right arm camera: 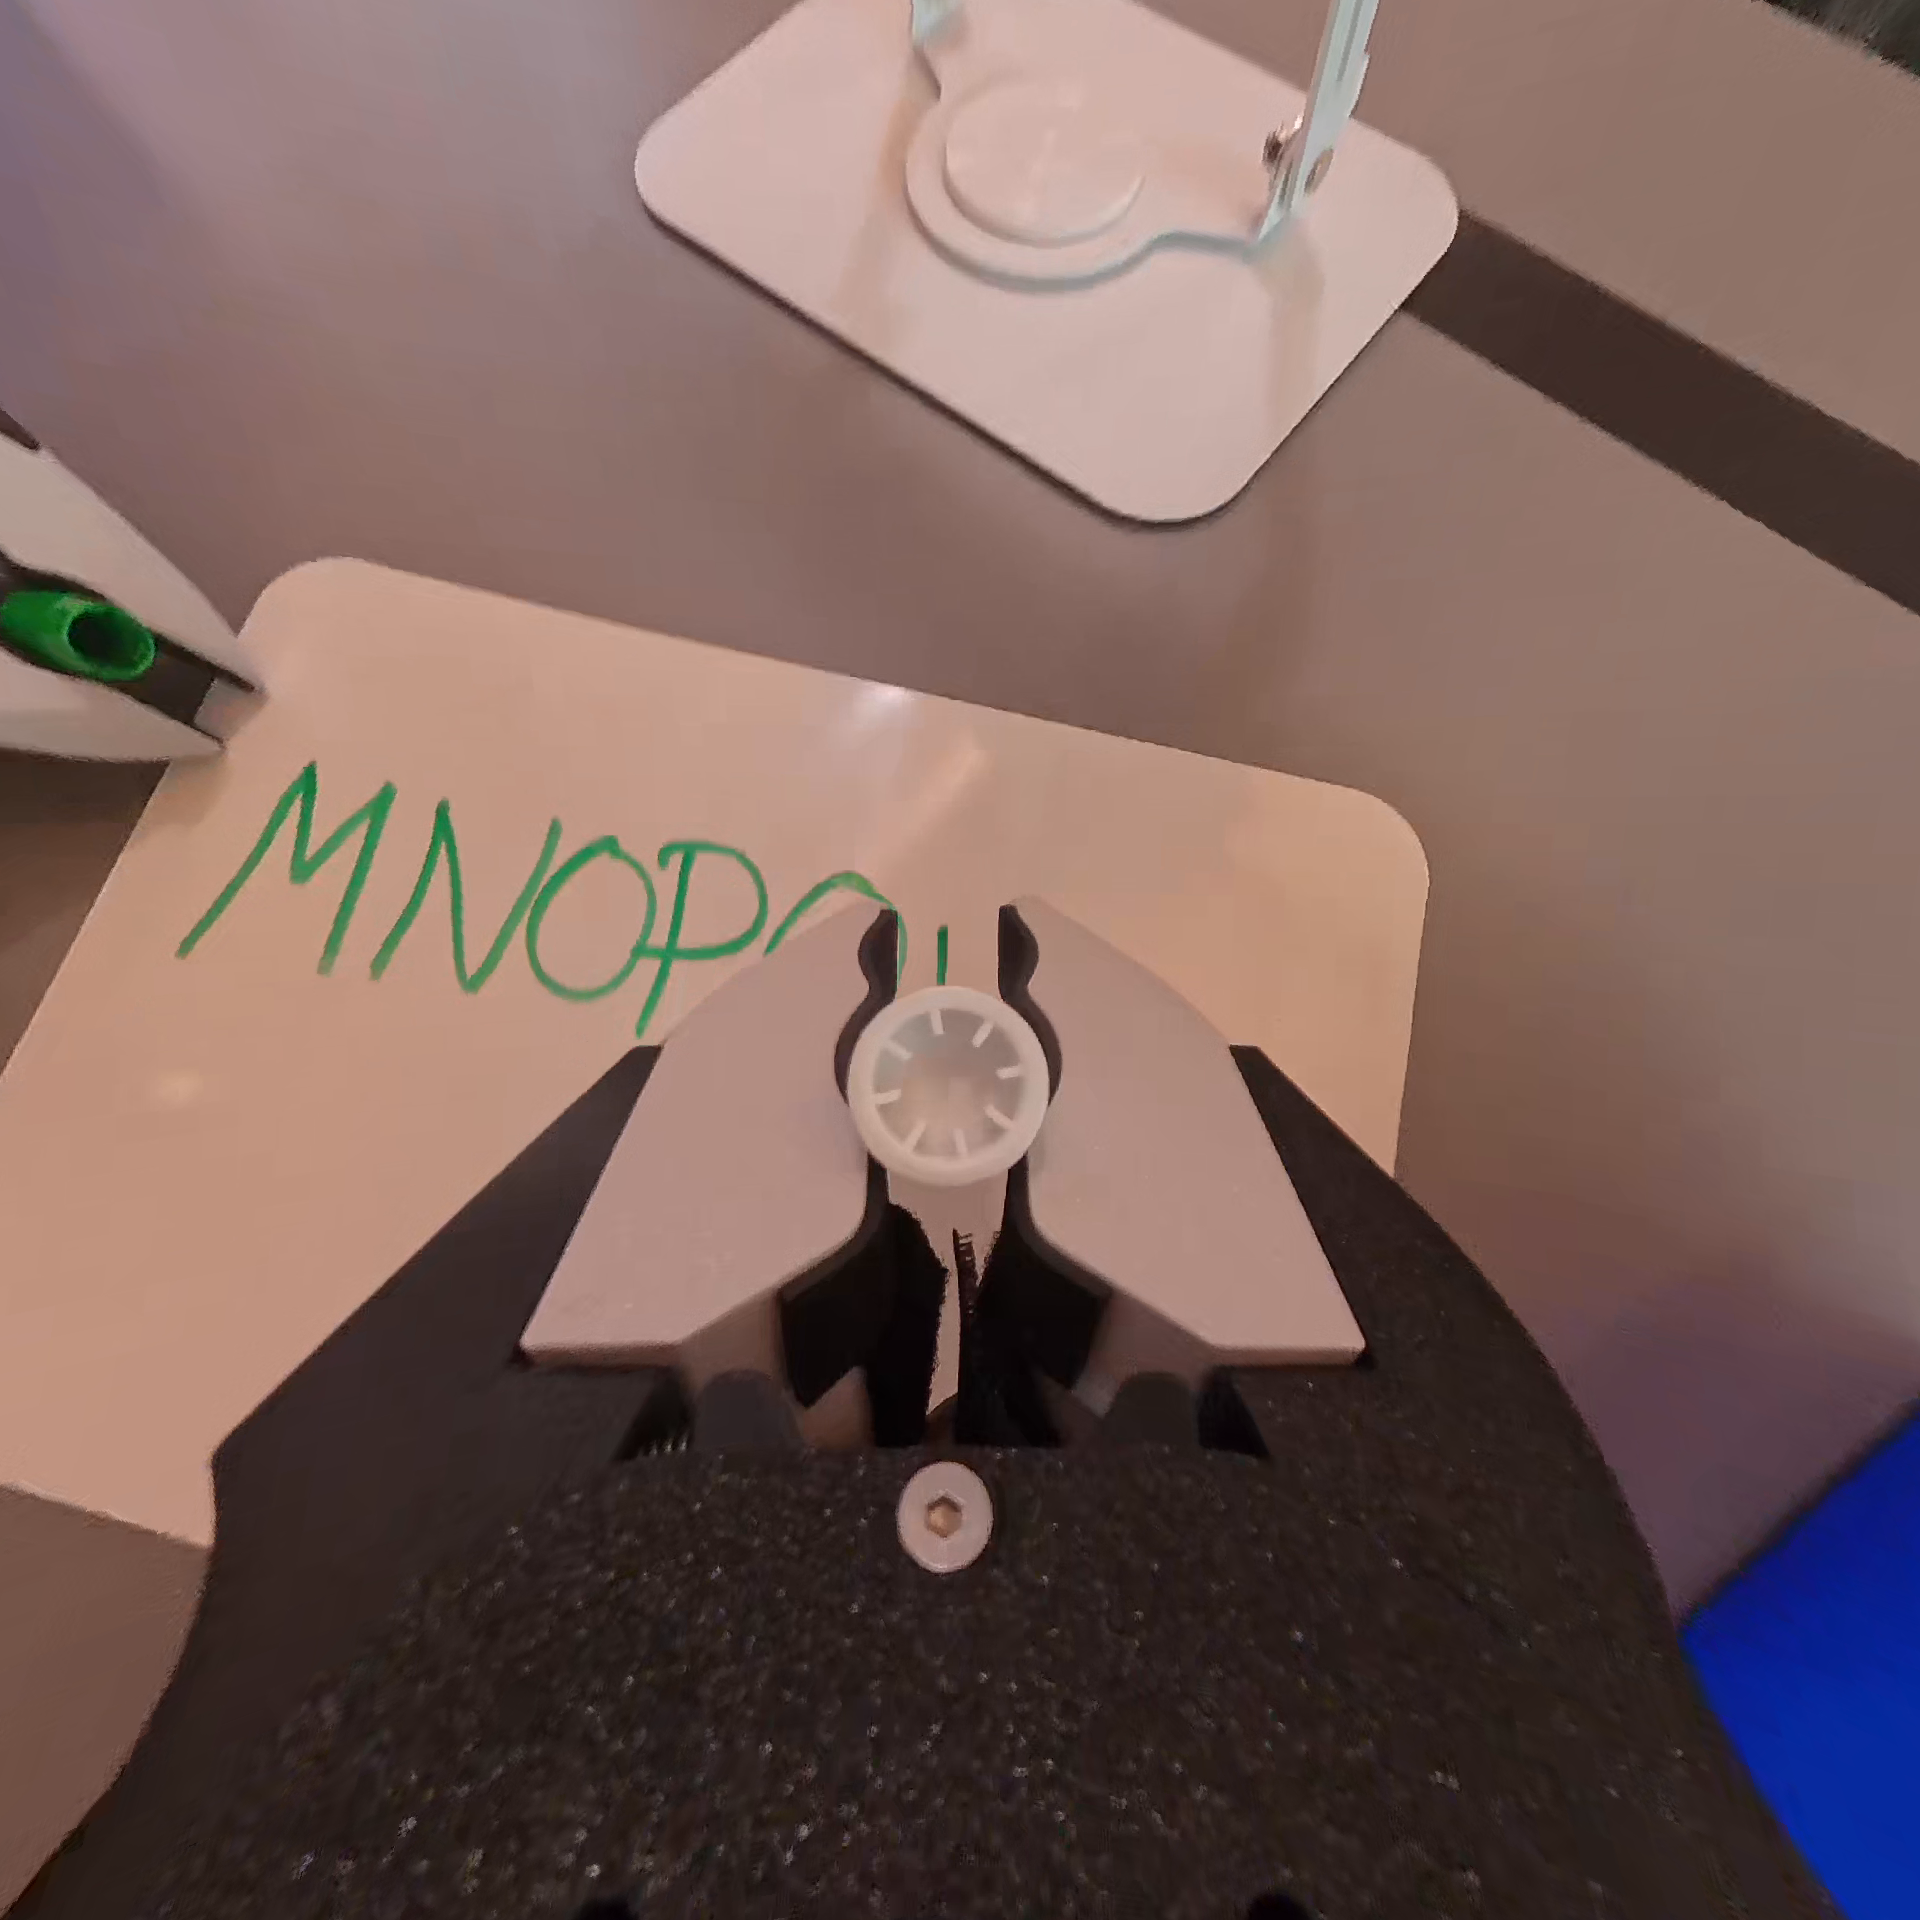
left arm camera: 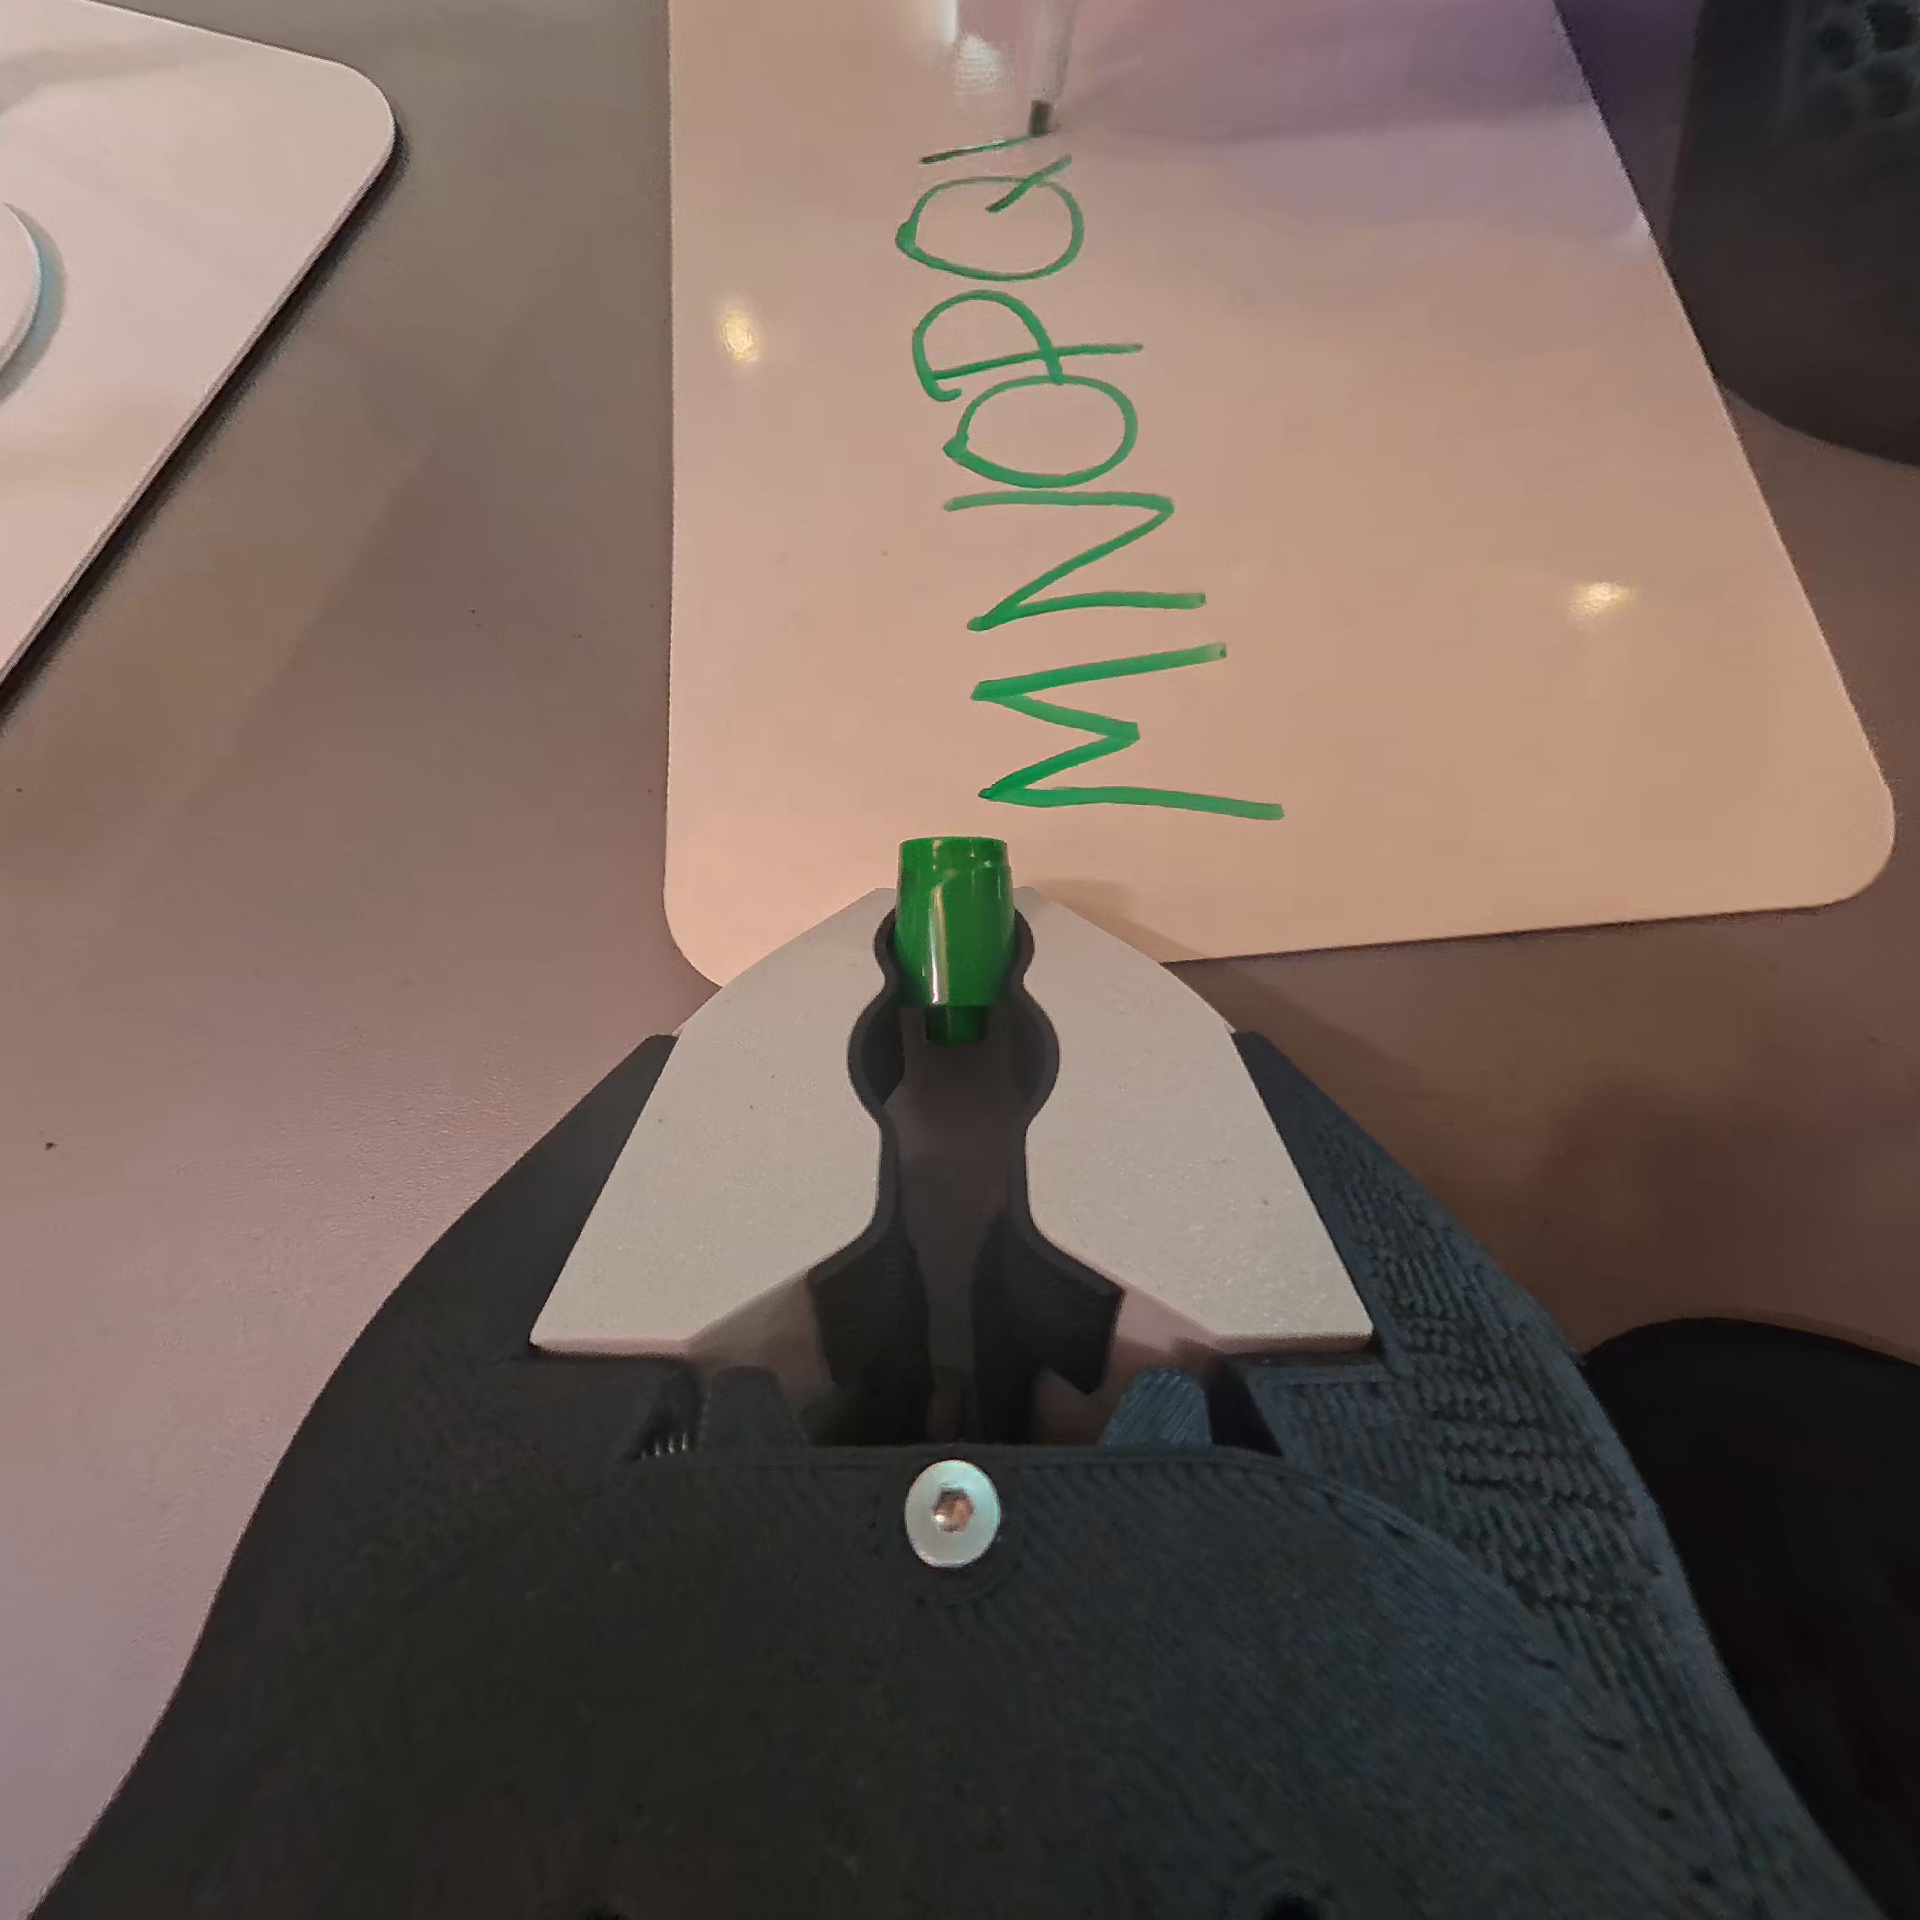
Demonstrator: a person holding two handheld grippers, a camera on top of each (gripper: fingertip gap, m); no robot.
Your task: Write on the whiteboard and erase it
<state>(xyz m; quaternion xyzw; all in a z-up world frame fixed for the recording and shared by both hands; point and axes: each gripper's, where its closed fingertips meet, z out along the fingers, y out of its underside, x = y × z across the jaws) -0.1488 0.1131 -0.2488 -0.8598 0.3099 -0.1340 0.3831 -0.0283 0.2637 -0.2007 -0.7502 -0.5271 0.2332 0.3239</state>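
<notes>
- The whiteboard (left arm camera: 1351, 520) lies flat on the brown desk (left arm camera: 416, 727), with a row of green letters (left arm camera: 1049, 436) across its middle.
- The left claw (left arm camera: 951, 914) is closed on a green marker cap (left arm camera: 951, 925), just over the board's near edge and close to the first letter.
- The right claw (right arm camera: 945, 935) grips a white marker (right arm camera: 948, 1091) in a notch behind its tips. The marker stands upright, so only its round ribbed back end faces the camera.
- Only the left wrist view shows the marker's tip (left arm camera: 1039, 109), touching the board at the far end of the writing, beside a short green stroke. The clear barrel above it runs out of the top of the picture.
- In the right wrist view, the claw and marker hide that tip and cover the last letters.
- Only the right wrist view shows the open mouth of the cap, held in the left claw at the board's left corner.
- The right wrist view shows the whole white stand base (right arm camera: 1091, 343) with its round disc and a metal bracket (right arm camera: 1309, 135), beyond the board. The left view catches only a corner of it.
- A dark object (left arm camera: 1808, 208) at the board's right edge appears only in the left view, and a blue patch (right arm camera: 1818, 1662) only in the right.
</notes>
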